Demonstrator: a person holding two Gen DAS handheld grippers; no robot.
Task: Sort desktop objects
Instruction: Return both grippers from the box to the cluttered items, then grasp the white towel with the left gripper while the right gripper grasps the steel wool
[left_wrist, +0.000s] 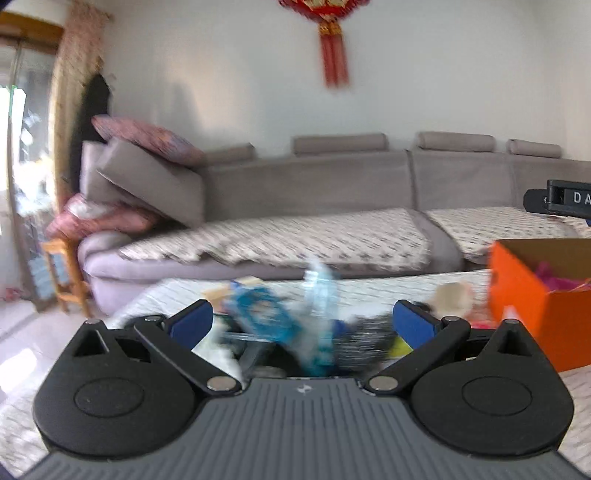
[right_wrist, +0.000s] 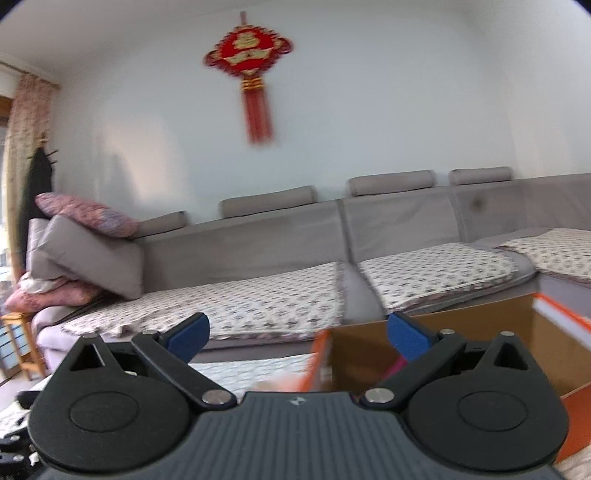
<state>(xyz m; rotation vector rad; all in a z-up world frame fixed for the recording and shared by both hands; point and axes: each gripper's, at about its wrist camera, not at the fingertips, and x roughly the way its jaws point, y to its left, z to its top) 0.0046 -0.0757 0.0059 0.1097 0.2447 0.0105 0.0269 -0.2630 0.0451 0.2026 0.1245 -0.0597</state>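
Sofa: a long grey fabric sofa (left_wrist: 314, 192) with patterned seat covers spans both views, filling 9 to 3 o'clock.
Wall hanging: a red knotted ornament with tassel (right_wrist: 251, 74) shows whole only in the right wrist view, at 12 o'clock.
Box: an open orange cardboard box (left_wrist: 532, 295) sits at 3 o'clock from the left; the right view looks into its brown interior (right_wrist: 480, 339).
Clutter: a blurred heap of blue packets and small items (left_wrist: 295, 317) on the table appears only in the left view.
Left gripper (left_wrist: 301, 323): blue pads spread apart, holding nothing.
Right gripper (right_wrist: 297, 332): spread wide over the box edge, empty.
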